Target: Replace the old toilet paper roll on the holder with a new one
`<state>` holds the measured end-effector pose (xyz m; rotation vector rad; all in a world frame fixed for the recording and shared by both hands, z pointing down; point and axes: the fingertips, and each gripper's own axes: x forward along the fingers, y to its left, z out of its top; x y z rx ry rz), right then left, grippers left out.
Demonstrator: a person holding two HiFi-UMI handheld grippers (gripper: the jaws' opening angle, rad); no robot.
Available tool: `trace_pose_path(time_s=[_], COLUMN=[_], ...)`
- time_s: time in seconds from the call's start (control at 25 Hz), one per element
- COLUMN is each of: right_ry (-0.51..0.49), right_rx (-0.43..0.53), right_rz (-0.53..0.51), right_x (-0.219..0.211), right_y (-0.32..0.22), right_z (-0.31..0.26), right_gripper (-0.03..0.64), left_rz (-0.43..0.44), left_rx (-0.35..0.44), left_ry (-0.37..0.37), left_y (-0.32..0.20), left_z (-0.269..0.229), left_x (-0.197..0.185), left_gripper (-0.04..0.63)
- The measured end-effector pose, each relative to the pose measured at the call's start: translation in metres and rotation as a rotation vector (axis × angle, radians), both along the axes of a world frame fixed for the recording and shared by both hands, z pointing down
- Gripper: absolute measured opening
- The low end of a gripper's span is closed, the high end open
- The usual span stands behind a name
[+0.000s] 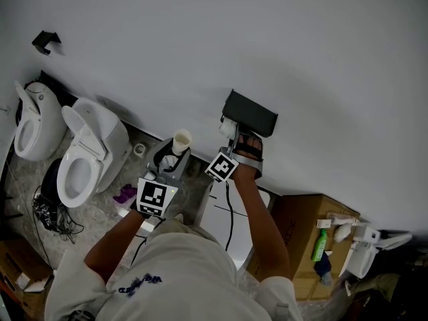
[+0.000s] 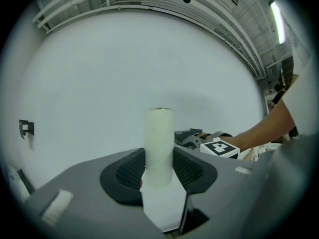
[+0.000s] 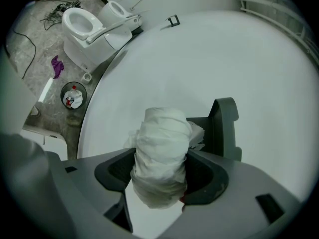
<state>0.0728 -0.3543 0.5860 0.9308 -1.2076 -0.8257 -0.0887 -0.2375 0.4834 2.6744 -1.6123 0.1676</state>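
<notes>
Your left gripper [image 2: 159,172] has its jaws drawn in narrow and clamped on a bare, pale cardboard toilet paper tube [image 2: 159,144], which stands upright between the ribbed black pads [image 2: 130,171]. In the head view that tube sits to the left of the dark grey wall-mounted paper holder [image 1: 249,112] and a little below it, clear of it. Your right gripper [image 3: 160,177] is closed around a soft, loosely wound white toilet paper roll [image 3: 162,153], its pads pressing into the paper on both sides. That roll is right up at the holder, just below its raised lid in the head view. The right gripper view shows the holder's grey body directly behind the roll, but you cannot tell whether the two touch. The plain white wall [image 1: 301,59] carries the holder. Two white toilets [image 1: 90,154] stand well to the holder's left on the mottled floor, and a brown cardboard box [image 1: 302,225] sits below and to the right of the holder.
</notes>
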Motion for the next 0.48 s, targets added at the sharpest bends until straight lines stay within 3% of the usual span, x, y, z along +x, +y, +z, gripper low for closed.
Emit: trace_pose_path(time_s=[0.48], right_ry=[-0.013], right_rx=[0.014], right_rz=[0.006], right_x=[-0.0043], right_y=[-0.0026], right_z=[-0.0001], right_gripper=[0.293], left_rz=[-0.014], left_rx=[0.001], left_ry=[-0.003], left_y=[0.006], left_z=[-0.0018], left_x=[-0.0056], left_gripper=[0.178])
